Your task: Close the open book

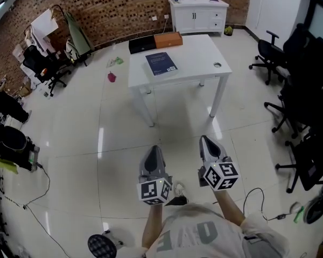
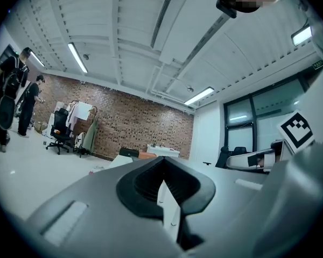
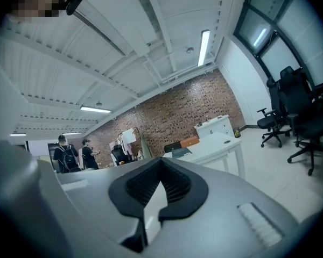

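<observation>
Book [image 1: 161,63]: laid flat on the table [image 1: 204,58], seemingly shut. Left gripper [image 1: 153,156], right gripper [image 1: 209,145]: held well short of the table, jaws closed together, empty, the book likely being out of reach.

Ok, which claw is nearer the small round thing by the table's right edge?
Right. The right claw is over the floor short of the table, nearly in line with the round thing; the left claw is further left, lined up with the blue book.
</observation>
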`<act>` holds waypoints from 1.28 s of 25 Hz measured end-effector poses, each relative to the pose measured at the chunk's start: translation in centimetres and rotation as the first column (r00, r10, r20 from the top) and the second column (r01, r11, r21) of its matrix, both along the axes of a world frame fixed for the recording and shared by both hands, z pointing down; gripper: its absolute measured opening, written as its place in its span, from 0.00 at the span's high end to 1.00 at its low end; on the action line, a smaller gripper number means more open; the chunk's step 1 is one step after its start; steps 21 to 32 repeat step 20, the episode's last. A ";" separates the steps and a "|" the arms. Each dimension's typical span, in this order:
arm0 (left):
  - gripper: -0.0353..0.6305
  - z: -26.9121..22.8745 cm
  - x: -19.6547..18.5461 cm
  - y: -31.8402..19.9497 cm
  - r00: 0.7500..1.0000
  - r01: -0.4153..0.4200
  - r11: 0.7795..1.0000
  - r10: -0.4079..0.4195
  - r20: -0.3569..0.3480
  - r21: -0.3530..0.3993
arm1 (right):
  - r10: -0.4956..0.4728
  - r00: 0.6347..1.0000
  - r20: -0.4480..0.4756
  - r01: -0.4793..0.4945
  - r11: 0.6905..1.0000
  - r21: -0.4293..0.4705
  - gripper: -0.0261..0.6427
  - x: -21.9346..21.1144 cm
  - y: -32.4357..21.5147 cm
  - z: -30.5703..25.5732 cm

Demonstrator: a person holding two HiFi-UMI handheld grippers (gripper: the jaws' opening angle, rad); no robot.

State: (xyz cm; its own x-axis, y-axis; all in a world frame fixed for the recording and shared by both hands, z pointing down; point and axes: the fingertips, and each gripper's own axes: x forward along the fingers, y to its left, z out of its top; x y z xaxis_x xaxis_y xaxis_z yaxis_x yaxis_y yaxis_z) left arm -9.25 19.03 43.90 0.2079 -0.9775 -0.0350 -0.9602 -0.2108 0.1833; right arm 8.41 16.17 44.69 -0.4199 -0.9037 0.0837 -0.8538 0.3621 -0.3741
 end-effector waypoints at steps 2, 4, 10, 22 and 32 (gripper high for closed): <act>0.93 0.0 1.0 2.8 1.000 -0.006 1.000 0.006 0.007 -0.005 | -0.008 1.000 -0.009 0.009 1.000 0.016 0.96 0.8 2.7 -0.5; 0.93 -0.2 1.9 5.1 1.000 -0.013 1.000 0.013 0.009 -0.005 | -0.008 1.000 -0.008 0.008 1.000 0.027 0.96 1.8 5.1 -1.0; 0.93 -0.1 4.6 9.0 0.996 -0.071 0.997 0.071 0.058 0.000 | 0.021 1.000 0.005 -0.022 0.999 0.045 0.96 3.8 10.2 -1.5; 0.93 -1.6 4.6 10.1 0.998 -0.043 0.998 0.041 0.045 0.037 | 0.008 1.000 0.009 -0.009 0.994 0.109 0.96 3.4 11.4 -3.0; 0.93 -1.6 4.6 10.1 0.998 -0.043 0.998 0.041 0.045 0.037 | 0.008 1.000 0.009 -0.009 0.994 0.109 0.96 3.4 11.4 -3.0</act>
